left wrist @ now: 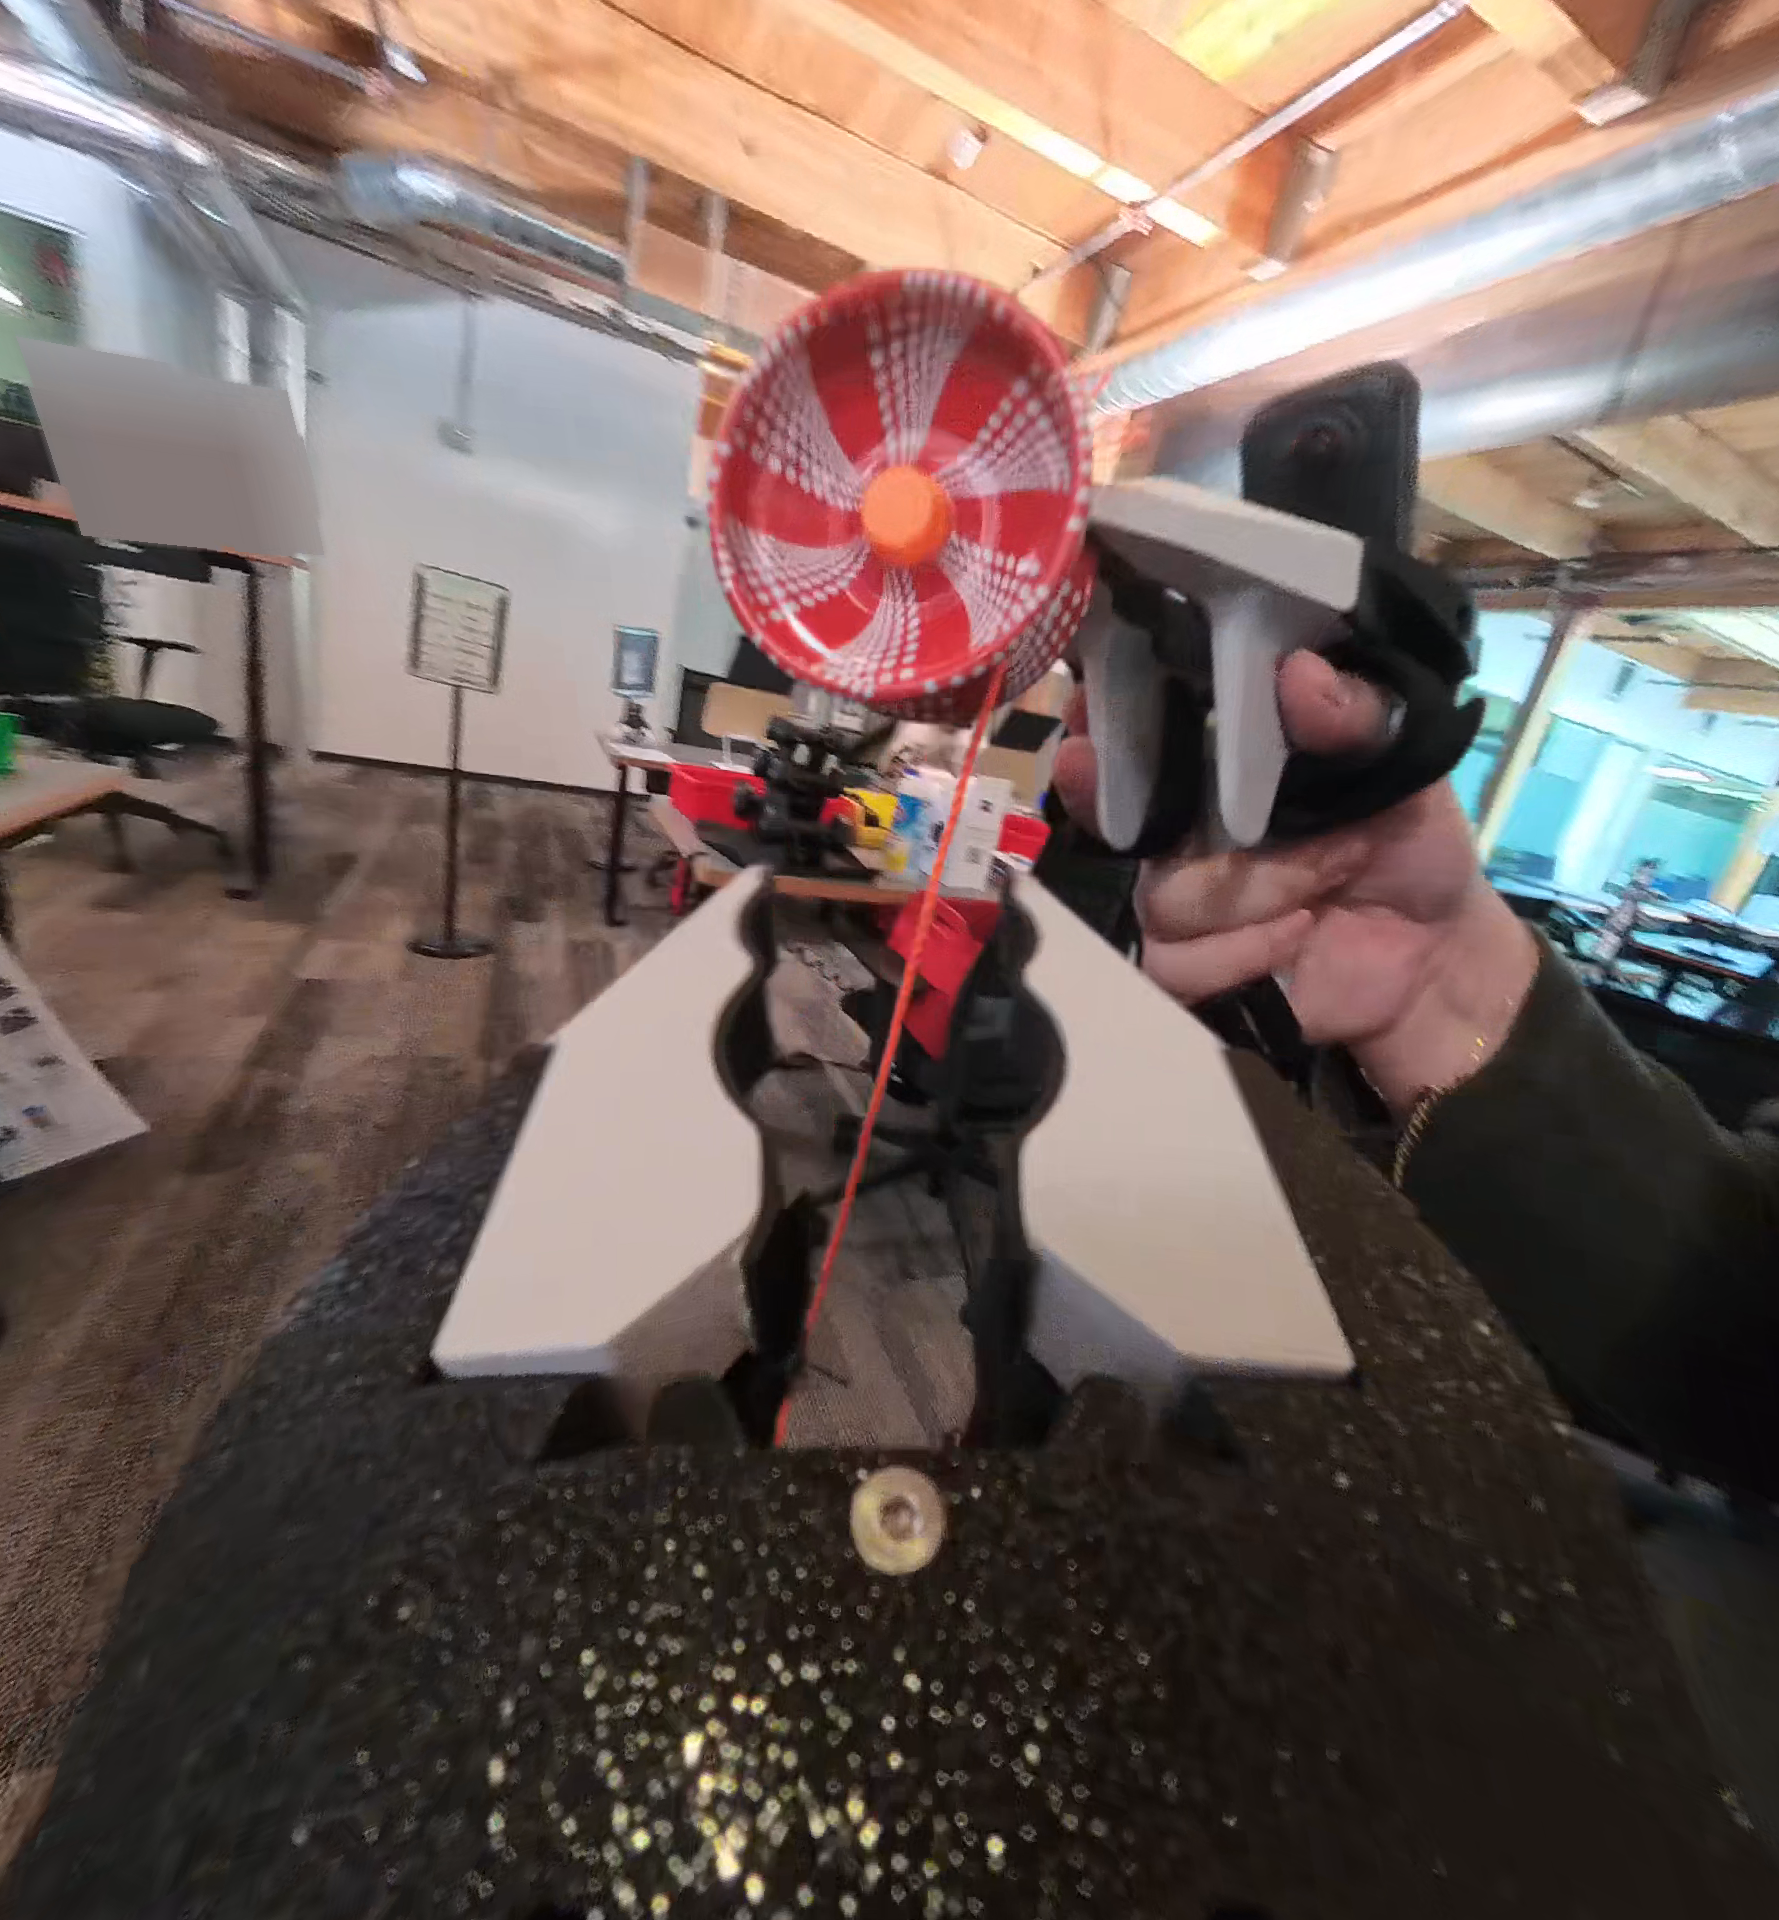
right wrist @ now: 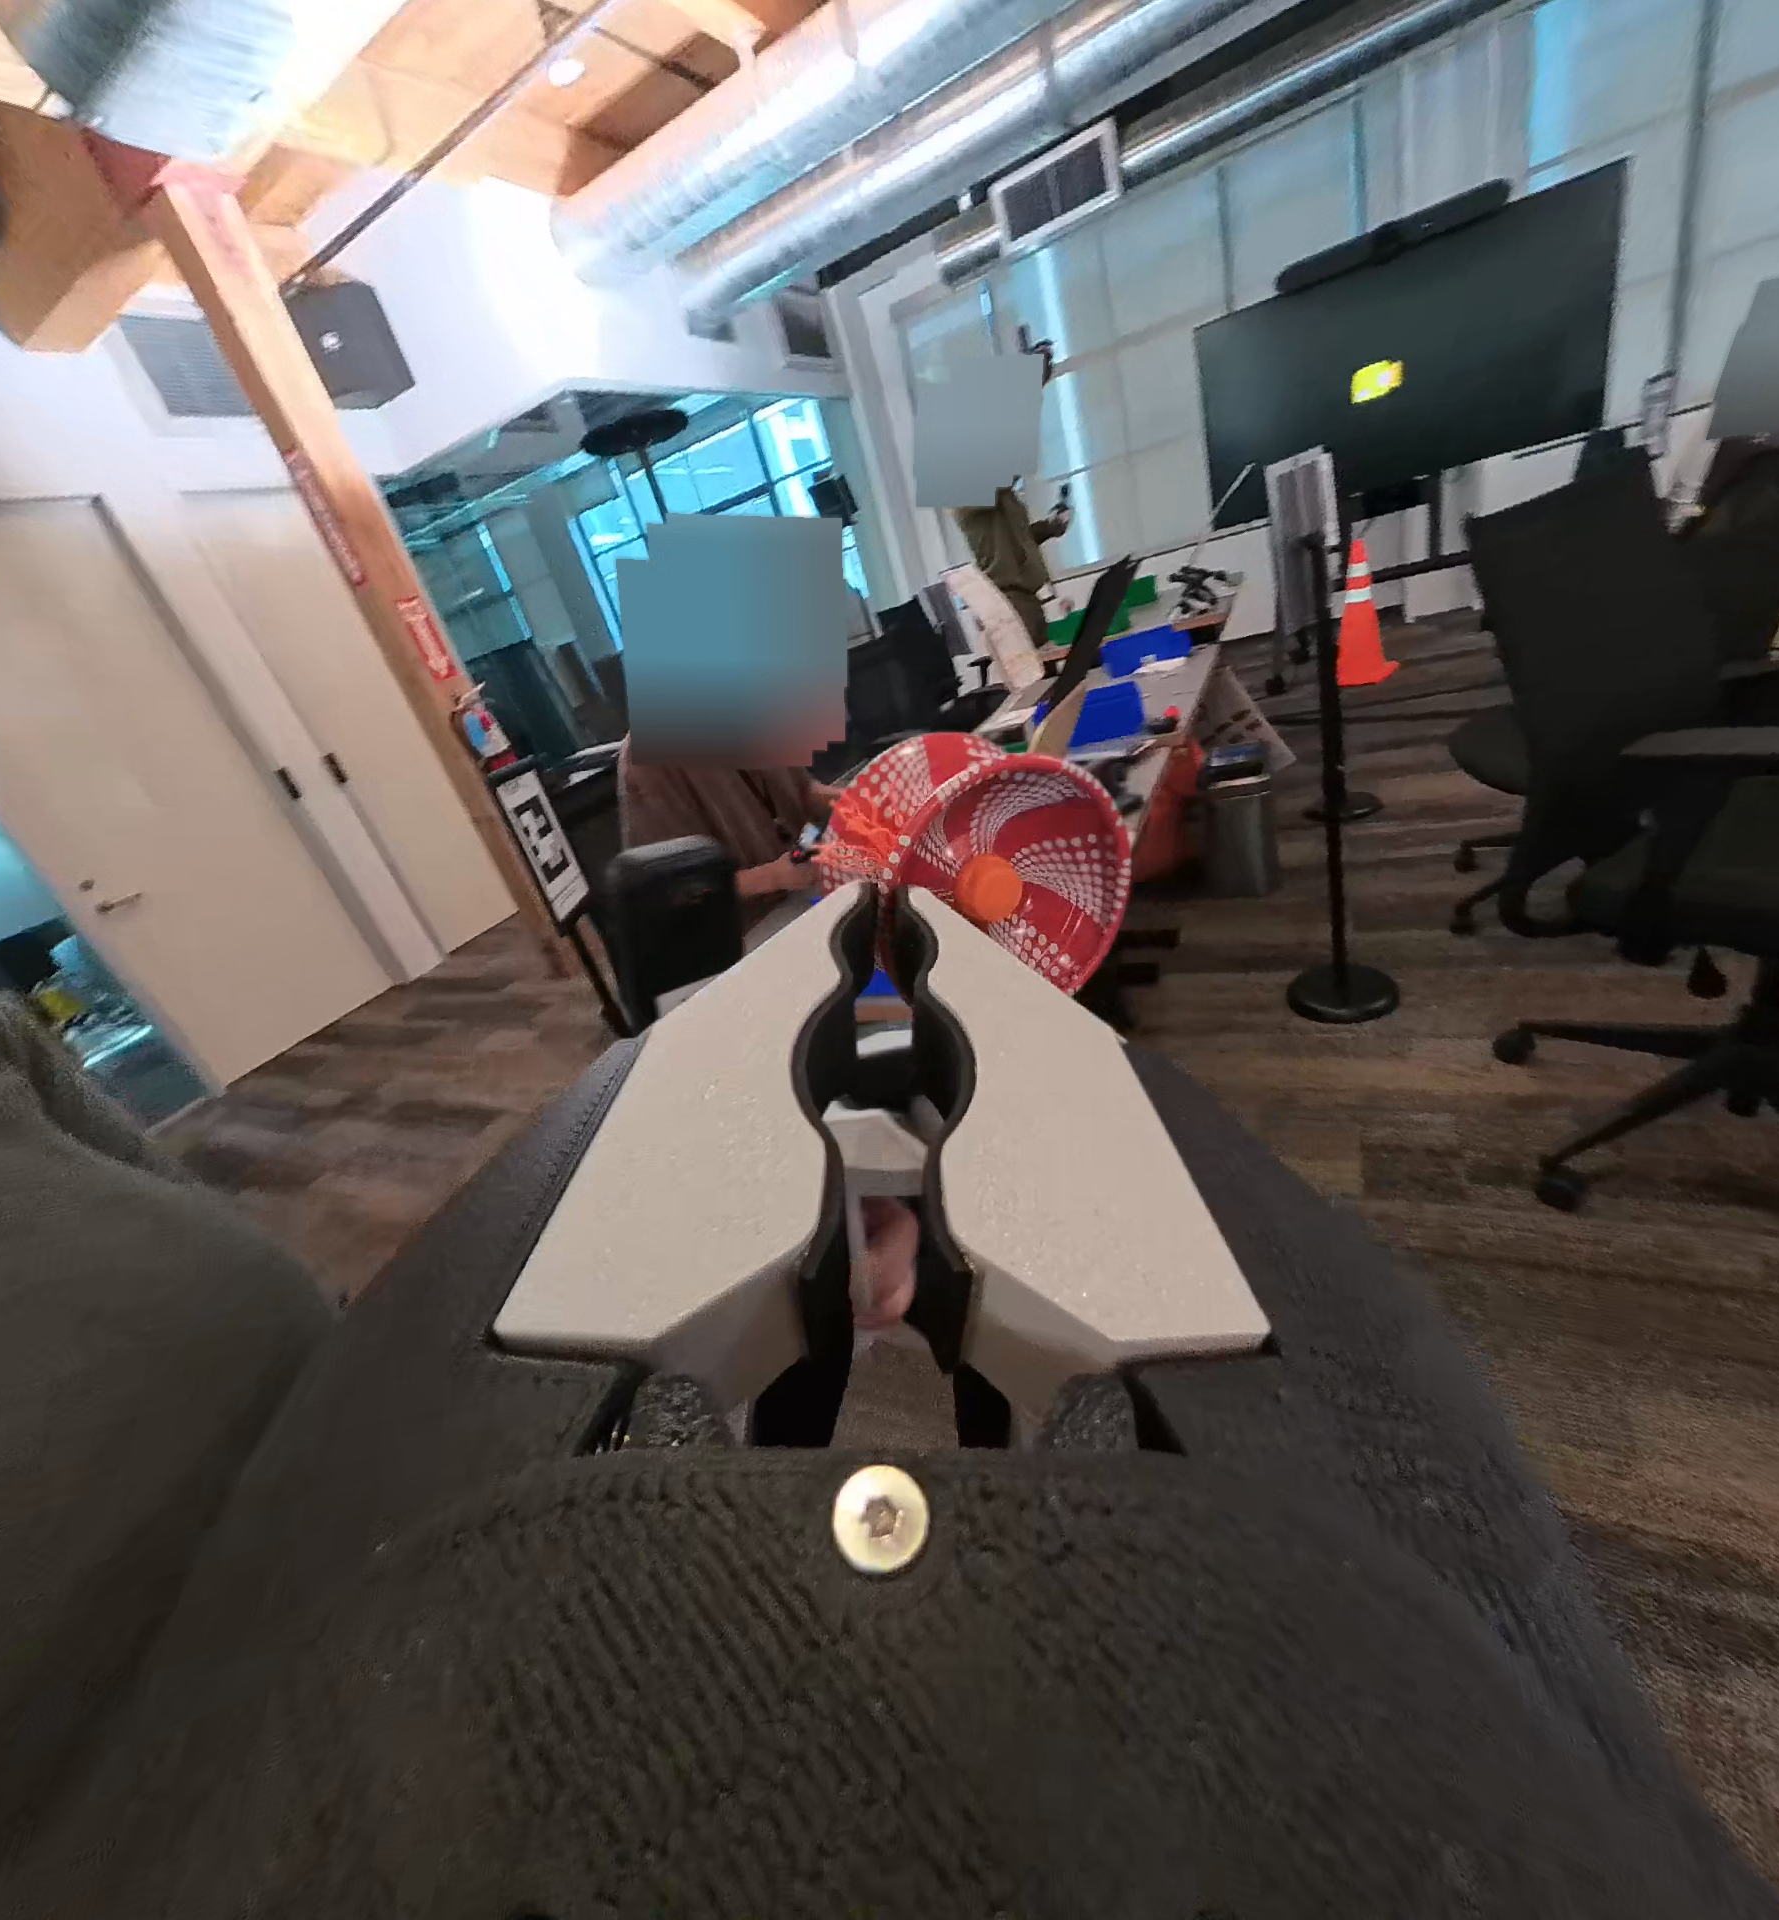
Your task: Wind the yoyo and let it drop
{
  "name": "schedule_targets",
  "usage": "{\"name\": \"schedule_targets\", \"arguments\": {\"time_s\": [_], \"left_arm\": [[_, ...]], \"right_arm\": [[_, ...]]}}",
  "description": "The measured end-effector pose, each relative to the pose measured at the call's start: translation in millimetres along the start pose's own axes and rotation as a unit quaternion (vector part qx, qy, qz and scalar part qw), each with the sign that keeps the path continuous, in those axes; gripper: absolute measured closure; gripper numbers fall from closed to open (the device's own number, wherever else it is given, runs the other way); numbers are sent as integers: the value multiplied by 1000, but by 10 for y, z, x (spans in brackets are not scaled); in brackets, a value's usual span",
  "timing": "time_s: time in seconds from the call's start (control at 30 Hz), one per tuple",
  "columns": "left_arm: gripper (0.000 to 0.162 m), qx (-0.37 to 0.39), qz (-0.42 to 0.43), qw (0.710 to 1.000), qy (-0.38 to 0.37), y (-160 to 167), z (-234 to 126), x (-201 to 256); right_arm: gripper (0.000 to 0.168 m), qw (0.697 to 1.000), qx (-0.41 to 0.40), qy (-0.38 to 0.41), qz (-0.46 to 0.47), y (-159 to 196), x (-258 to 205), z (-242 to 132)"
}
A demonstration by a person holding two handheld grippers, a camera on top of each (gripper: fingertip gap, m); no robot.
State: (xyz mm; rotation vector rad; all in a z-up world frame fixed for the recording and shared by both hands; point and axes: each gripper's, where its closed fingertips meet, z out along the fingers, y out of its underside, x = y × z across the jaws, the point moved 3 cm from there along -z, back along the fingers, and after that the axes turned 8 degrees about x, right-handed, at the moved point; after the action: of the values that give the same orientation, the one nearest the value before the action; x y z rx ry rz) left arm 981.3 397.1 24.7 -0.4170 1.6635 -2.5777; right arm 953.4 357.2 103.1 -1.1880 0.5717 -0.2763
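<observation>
Left gripper (left wrist: 890,894) fingers spread, the orange string (left wrist: 890,1049) running between them up to the red yoyo (left wrist: 900,499) at 12 o'clock. Right gripper (right wrist: 893,896) pinches the yoyo's edge. Beyond: cluttered table (left wrist: 833,883), office chairs (right wrist: 1695,831), traffic cone (right wrist: 1363,623).

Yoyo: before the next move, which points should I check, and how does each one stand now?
1. Right claw shut on the yoyo: ok.
2. String fully wound: not ok, a long piece runs free below the yoyo.
3. Left claw gripping the string: not ok, it is open and the string only passes between its fingers.
4. String free of knots along the visible piece: ok.
5. String's lower end fastened: cannot tell.
</observation>
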Motion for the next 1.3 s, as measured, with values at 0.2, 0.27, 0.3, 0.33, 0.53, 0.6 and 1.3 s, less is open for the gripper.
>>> {"name": "schedule_targets", "arguments": {"time_s": [0.2,0.27,0.3,0.33,0.53,0.6,1.3], "left_arm": [[162,-36,111,993,-35,-146,0,-101],[162,-68,157,985,-8,-274,63,-57],[162,-92,179,979,10,-319,104,-11],[162,-121,205,971,21,-353,163,53],[162,-248,303,920,14,-352,275,507],[162,-270,299,915,4,-247,282,668],[162,-256,185,947,58,-404,252,678]], "right_arm": [[168,993,-76,-90,-25,150,-243,-235],[168,986,-123,-106,-36,280,-266,-310],[168,985,-139,-93,-53,341,-240,-355],[167,984,-144,-78,-71,373,-211,-387],[168,988,-94,28,-123,288,-49,-534],[168,989,-58,53,-125,223,-29,-570],[168,949,-158,-14,-273,330,-364,-675]]}}
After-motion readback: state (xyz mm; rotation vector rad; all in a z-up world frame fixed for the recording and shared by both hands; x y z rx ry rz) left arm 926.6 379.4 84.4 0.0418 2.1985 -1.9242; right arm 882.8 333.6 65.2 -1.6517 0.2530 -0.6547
